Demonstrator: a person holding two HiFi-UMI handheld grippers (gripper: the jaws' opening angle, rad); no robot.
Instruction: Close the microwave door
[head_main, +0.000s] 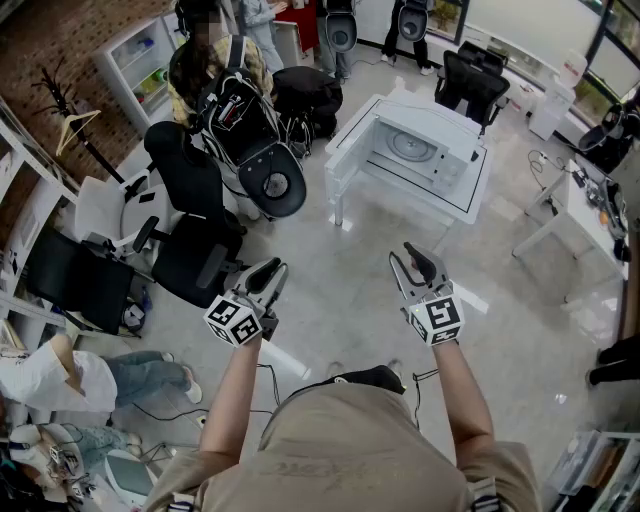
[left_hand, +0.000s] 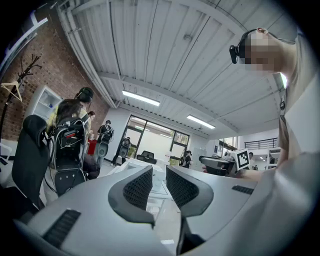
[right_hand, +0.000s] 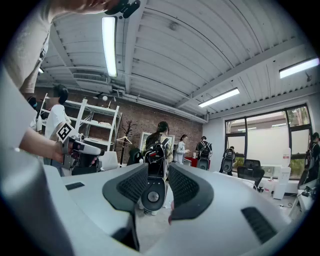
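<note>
**Both grippers empty, microwave well ahead**

We hold both grippers level in front of us, out over the pale floor (head_main: 330, 300) and well apart from each other. The left gripper (head_main: 272, 268) has its fingers (left_hand: 137, 187) drawn in close, with only a thin slit between the ribbed pads and nothing caught in it. The right gripper (head_main: 410, 252) looks the same: its fingers (right_hand: 185, 187) stand nearly together and hold nothing.

The microwave (head_main: 420, 150) sits on a white table (head_main: 345, 165) ahead of us, a little to the right of centre in the head view and well beyond both grippers. Its opening faces us, and we can see the round plate inside the cavity, so the door is not shut. We cannot make out just how the door itself hangs.

To the left of the table stand black office chairs (head_main: 195, 230). Beyond them is a person wearing a dark back-mounted rig (head_main: 232, 105). A white desk (head_main: 565, 215) stands at the right. Another person crouches low at the left edge (head_main: 60, 378). Neither gripper touches anything.
</note>
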